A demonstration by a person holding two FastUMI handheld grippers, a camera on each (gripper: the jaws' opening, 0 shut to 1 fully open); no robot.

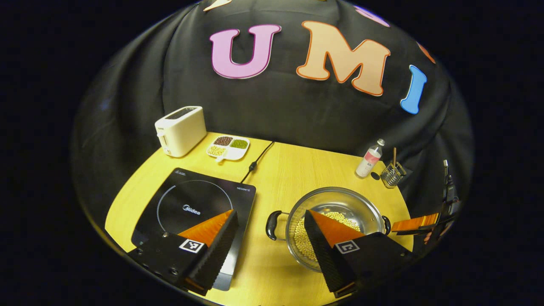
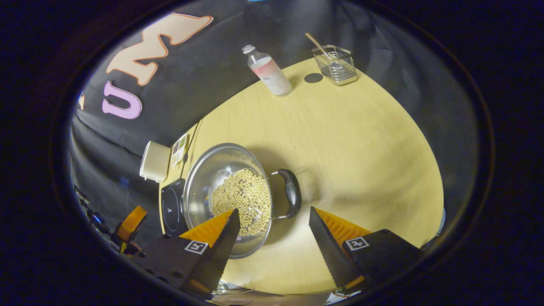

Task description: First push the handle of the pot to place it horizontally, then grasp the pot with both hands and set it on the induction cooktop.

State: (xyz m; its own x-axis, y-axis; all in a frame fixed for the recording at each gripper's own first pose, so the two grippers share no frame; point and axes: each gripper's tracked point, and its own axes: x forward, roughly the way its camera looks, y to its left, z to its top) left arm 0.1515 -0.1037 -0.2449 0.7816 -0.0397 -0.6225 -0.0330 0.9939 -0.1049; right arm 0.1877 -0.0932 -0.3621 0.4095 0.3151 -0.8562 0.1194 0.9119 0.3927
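- The steel pot (image 1: 335, 221), holding soybeans (image 2: 244, 199), sits on the wooden table (image 1: 293, 170) near its front edge, just right of the induction cooktop (image 1: 191, 208).
- Left gripper (image 1: 270, 231): jaws spread, empty, above the pot's left handle (image 1: 272, 225).
- Right gripper (image 2: 274, 231): jaws spread, empty, near the right handle (image 2: 292, 192).

Pot (image 1: 335, 225) right of induction cooktop (image 1: 191, 208); toaster (image 1: 180, 129) behind cooktop

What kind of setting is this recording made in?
Probably a mock kitchen counter staged in a recording booth: a wooden table against a black cloth wall holds an induction cooktop, a toaster and a steel pot of pale beans.
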